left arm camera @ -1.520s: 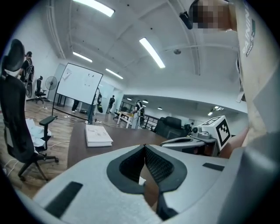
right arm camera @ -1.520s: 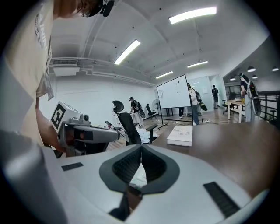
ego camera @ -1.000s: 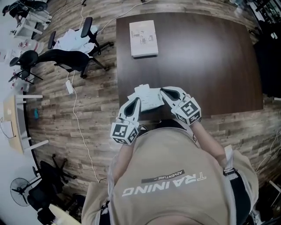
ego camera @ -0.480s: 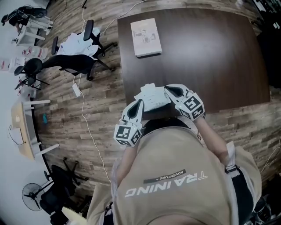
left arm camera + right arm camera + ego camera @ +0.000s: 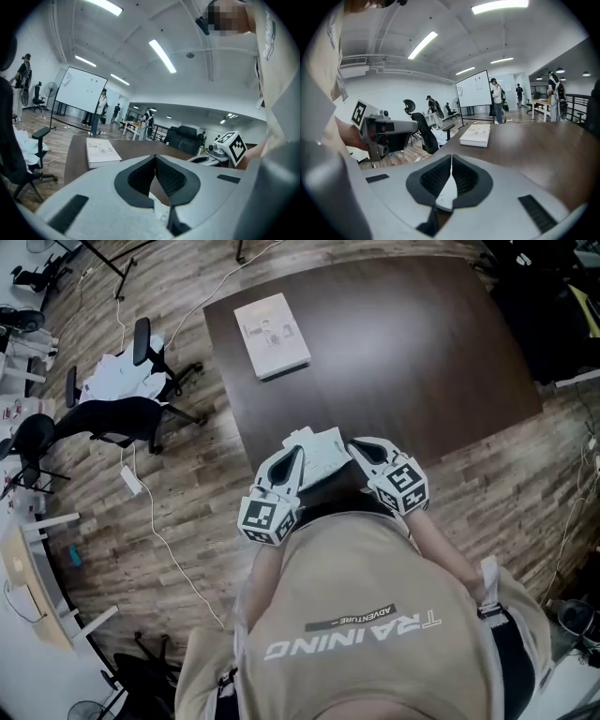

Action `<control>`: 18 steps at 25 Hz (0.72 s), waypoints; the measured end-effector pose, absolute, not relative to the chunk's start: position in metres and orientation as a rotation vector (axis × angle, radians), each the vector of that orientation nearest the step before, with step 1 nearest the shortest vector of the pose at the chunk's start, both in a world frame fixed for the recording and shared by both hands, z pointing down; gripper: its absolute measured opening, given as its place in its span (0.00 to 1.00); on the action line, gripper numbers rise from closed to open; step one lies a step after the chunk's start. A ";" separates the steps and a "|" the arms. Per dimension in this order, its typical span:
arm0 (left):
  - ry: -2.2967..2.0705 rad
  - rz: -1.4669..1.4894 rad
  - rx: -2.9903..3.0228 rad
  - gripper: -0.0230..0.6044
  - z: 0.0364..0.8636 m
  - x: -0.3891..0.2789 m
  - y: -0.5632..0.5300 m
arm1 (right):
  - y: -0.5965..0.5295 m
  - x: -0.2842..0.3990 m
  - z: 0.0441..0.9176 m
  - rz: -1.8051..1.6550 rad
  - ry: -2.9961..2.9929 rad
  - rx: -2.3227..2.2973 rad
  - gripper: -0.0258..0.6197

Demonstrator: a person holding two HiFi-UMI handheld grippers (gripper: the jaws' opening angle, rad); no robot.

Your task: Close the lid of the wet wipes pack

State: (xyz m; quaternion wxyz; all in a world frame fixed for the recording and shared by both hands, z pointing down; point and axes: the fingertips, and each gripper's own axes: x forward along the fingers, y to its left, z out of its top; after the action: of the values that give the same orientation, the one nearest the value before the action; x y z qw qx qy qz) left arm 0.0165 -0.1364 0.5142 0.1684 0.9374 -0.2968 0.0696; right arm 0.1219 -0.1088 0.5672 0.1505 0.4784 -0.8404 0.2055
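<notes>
Currently held: wipes pack, two-point grip

Item: wipes pack (image 5: pixel 317 452), white, at the near edge of the table (image 5: pixel 422 352), just before the person; left gripper (image 5: pixel 294 456) drawn narrow, pinching a white edge of the pack; right gripper (image 5: pixel 355 445) likewise pressed together on a thin white edge at the opposite side; lid position too small to read. Handling, by judgement: light, soft film pouch, likely to sag or crumple, somewhat slick; probably only the lid and its frame are stiff; best held by a side seam while the other gripper presses the lid flat. Also present: book (image 5: pixel 271 335), far left of table, well apart.
</notes>
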 end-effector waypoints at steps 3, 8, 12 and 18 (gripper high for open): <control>-0.798 0.254 2.664 0.05 0.536 0.006 -0.140 | -0.119 0.107 0.561 0.594 -2.412 1.439 0.06; -0.798 0.335 2.648 0.05 0.543 -0.018 -0.134 | -0.126 0.072 0.564 0.562 -2.431 1.326 0.06; -0.906 0.317 2.599 0.05 0.542 -0.039 -0.148 | -0.139 0.053 0.565 0.559 -2.462 1.212 0.07; -0.986 0.265 2.509 0.05 0.532 -0.038 -0.147 | -0.167 0.054 0.570 0.592 -2.445 1.097 0.07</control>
State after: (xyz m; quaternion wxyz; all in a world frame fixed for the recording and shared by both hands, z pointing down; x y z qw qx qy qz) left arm -0.0380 -0.1475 0.5320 0.2145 0.9047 -0.3556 0.0956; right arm 0.0537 -0.1668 0.5698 0.1972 0.3918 -0.8734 0.2115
